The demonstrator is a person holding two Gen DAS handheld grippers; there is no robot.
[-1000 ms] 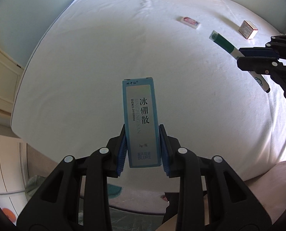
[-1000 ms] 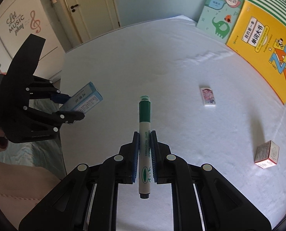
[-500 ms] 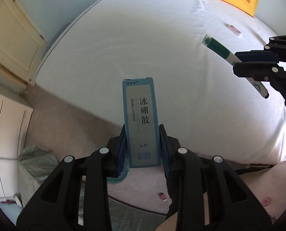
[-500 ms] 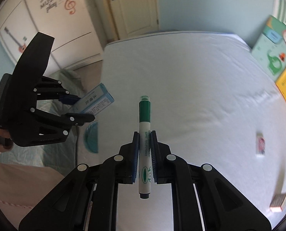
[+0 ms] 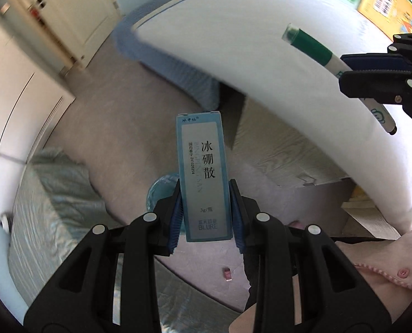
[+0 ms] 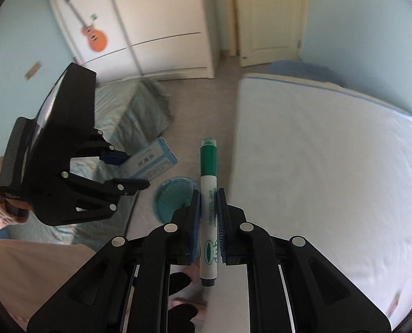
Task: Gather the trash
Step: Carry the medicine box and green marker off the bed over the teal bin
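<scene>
We see left gripper [image 5: 204, 213] clamping blue medicine box [image 5: 203, 177] reading "冰硼散", "BLURE", "3g/瓶"; right gripper [image 6: 208, 222] pinching green-capped marker [image 6: 208, 208], "NO.PY0003".

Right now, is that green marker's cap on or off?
On. The green marker, clamped in the right gripper, has its green cap seated over the far end; no tip shows.

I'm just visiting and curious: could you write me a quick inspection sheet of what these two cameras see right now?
Surface: white mattress, bare where visible.
Job's things: blue medicine box; green marker; teal bin on the floor.
Clutter: small red item on the floor.
Grippers: left gripper clamps the box; right gripper clamps the marker.
Cables: nothing seen.
Surroundings: wardrobe with guitar sticker, door, green bedding.
</scene>
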